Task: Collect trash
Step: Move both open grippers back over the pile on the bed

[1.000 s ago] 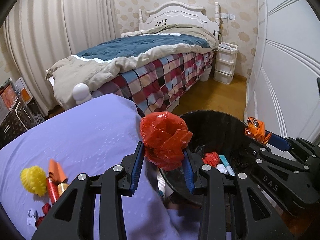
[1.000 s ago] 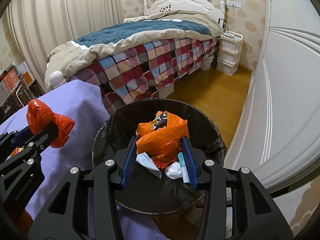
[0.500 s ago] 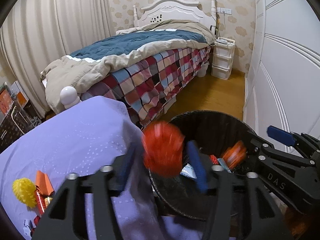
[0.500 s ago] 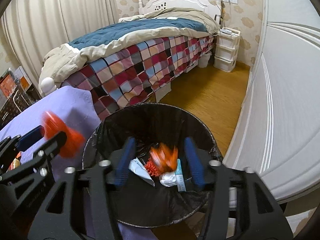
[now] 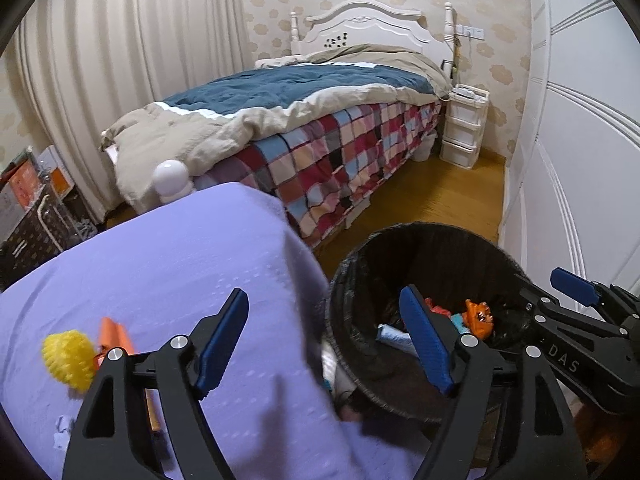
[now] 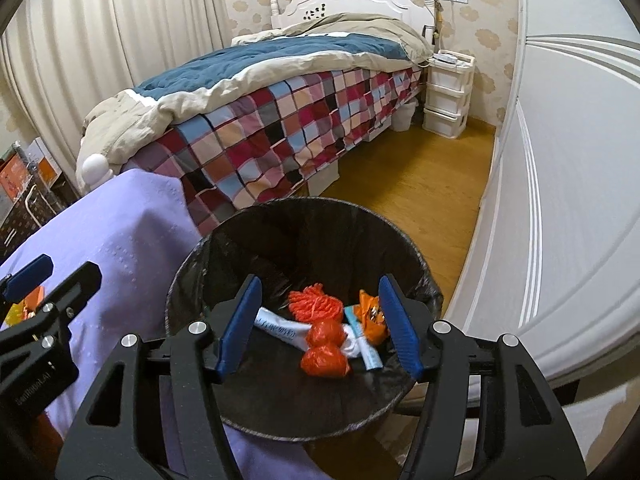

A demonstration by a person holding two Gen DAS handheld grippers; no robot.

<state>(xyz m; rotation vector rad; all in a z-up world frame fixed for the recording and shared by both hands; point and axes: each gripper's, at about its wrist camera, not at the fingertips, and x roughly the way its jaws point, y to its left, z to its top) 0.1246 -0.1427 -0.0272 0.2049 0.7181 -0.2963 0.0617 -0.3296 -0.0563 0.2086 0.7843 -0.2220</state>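
Observation:
A black-lined bin (image 6: 304, 204) stands on the floor beside a table under a purple cloth (image 5: 168, 280). In the bin lie a crumpled red plastic wad (image 6: 324, 350), an orange wrapper (image 6: 372, 316), a red net ball (image 6: 316, 304) and a white tube (image 6: 280, 326). My right gripper (image 6: 320, 320) hangs open over the bin with nothing between its fingers. My left gripper (image 5: 324, 336) is over the table's edge next to the bin (image 5: 420, 228), its jaws opening and empty. On the cloth lie a yellow spiky ball (image 5: 68, 354) and an orange piece (image 5: 114, 334).
A bed with a checked cover (image 5: 332, 160) fills the room behind the table. White wardrobe doors (image 6: 560, 200) run along the right and a white drawer unit (image 6: 446, 92) stands by the headboard. Wooden floor (image 6: 420, 184) lies between bed and wardrobe. Boxes (image 5: 32, 184) stand far left.
Both grippers have opened. The red plastic wad left my left gripper and the orange wrapper left my right gripper; both now lie in the bin.

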